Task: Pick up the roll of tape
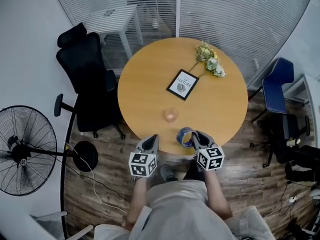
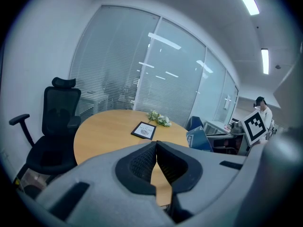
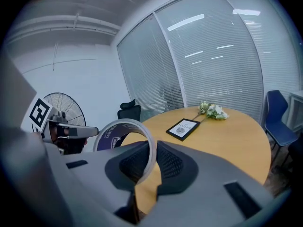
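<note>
Round wooden table [image 1: 145,91] in a glass-walled office, black office chair [image 1: 87,76] at its 9 o'clock, standing fan [image 1: 22,151] on the floor further out. On the tabletop: framed NATURE print [image 1: 182,84] near centre, flower sprig [image 1: 210,60] at 1 o'clock, small clear cup [image 1: 171,115] toward 6 o'clock.

I'm holding my right claw [image 3: 154,148] clamped on the roll of tape [image 3: 110,134]. The pads are pinching one wall of the ring, and the rest of the roll is standing up to the claw's 10 o'clock. The roll is sitting over the table's 6 o'clock edge, just beside the cup. I'm not able to tell whether it is clear of the wood yet.

My left claw [image 2: 156,145] is clenched on nothing, hanging at the near edge, well apart from the tape.

Risks, as I'm judging them:
- I'm gripping only a thin band of the wall, off the roll's centre, so the ring could pivot or slide out as I'm lifting.
- If it is dropping here it is landing on edge near the rim and likely rolling off at 6 o'clock.
- Swinging toward 11 o'clock could be knocking the cup.
</note>
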The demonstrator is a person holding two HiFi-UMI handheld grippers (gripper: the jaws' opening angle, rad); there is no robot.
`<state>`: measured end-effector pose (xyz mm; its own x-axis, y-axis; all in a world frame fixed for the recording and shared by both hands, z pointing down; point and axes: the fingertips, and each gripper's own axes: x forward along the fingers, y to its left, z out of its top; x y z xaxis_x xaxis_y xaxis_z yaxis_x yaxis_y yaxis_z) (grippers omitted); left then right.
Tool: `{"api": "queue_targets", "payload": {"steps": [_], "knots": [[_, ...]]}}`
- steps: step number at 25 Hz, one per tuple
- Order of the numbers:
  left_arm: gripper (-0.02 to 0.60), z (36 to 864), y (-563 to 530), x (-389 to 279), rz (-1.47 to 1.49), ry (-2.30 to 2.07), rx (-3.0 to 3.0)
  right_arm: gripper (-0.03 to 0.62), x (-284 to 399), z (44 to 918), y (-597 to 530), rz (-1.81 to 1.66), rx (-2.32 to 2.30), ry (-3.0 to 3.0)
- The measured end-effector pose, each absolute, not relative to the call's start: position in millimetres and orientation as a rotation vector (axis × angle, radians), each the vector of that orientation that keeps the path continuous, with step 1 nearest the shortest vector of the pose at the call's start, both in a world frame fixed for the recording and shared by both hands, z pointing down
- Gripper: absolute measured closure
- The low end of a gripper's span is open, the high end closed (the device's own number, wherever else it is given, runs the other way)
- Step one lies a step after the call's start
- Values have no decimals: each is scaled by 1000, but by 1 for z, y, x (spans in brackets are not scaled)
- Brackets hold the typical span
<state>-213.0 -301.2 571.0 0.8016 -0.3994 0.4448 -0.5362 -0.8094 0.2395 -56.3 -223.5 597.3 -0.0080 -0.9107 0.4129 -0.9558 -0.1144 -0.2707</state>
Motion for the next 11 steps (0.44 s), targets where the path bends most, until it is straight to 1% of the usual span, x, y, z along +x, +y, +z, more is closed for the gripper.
{"api": "queue_targets", "payload": {"steps": [11], "knots": [[571,573,-295,-214,542,-690,2629,549,-51,596,-218,779,2196,-1984]]}}
